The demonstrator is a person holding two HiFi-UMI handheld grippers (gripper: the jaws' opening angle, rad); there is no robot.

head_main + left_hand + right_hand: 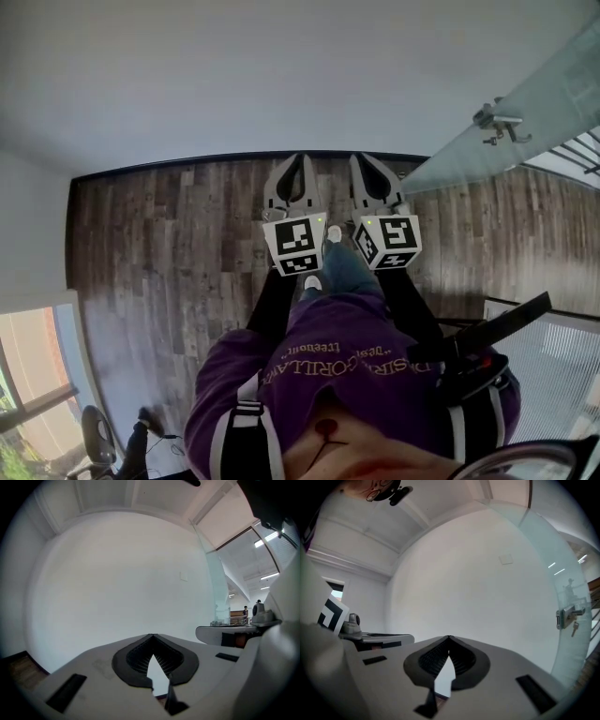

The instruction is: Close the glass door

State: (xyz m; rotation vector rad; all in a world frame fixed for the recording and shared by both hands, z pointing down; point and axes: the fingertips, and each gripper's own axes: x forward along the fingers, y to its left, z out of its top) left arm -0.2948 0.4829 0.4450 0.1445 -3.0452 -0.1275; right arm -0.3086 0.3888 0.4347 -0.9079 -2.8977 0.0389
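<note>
Head view: the glass door [525,103] is seen standing open at far right. Its metal handle [497,122] is best pushed steadily. Left gripper [298,161] and right gripper [364,159] are closed, empty, well short of it.

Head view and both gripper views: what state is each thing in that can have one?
glass door: open, angled off the white wall, neither gripper on it.
door lock: a key seems to hang from it.
left gripper: shut, empty.
right gripper: shut, empty.
</note>
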